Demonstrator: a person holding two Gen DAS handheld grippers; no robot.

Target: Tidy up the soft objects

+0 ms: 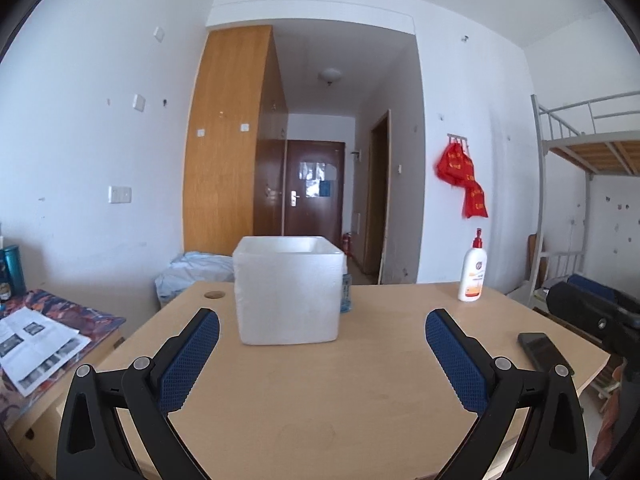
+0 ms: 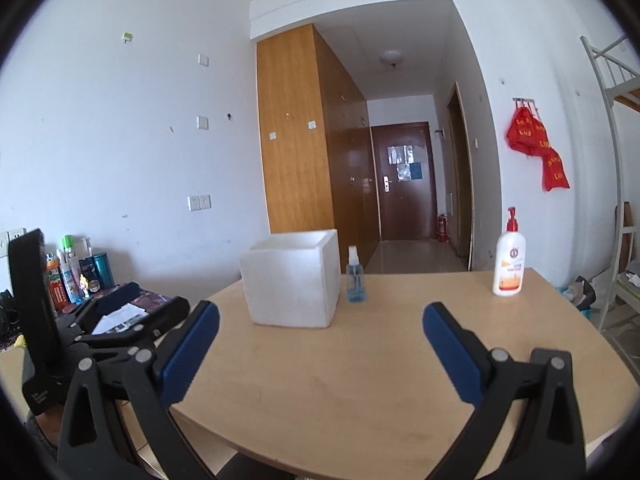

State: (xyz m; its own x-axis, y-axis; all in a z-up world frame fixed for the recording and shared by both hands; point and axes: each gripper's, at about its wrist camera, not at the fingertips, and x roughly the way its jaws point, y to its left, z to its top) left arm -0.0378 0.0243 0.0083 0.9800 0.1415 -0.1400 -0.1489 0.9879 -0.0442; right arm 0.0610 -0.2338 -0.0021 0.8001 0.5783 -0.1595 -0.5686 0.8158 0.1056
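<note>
A white foam box [image 1: 289, 290] stands open-topped on the light wooden table [image 1: 320, 400], ahead of my left gripper [image 1: 322, 330]. That gripper is open and empty, its blue pads wide apart above the table. In the right wrist view the foam box [image 2: 293, 280] stands ahead and to the left of my right gripper [image 2: 321, 322], which is open and empty. The left gripper [image 2: 120, 320] shows at the left there. I see no soft object; the box's inside is hidden.
A white lotion pump bottle [image 1: 473, 270] [image 2: 509, 262] stands at the table's far right. A small blue spray bottle [image 2: 355, 280] stands right of the box. A dark phone [image 1: 544, 352] lies at the right edge. A side surface with papers [image 1: 36, 344] and bottles [image 2: 76, 276] is left.
</note>
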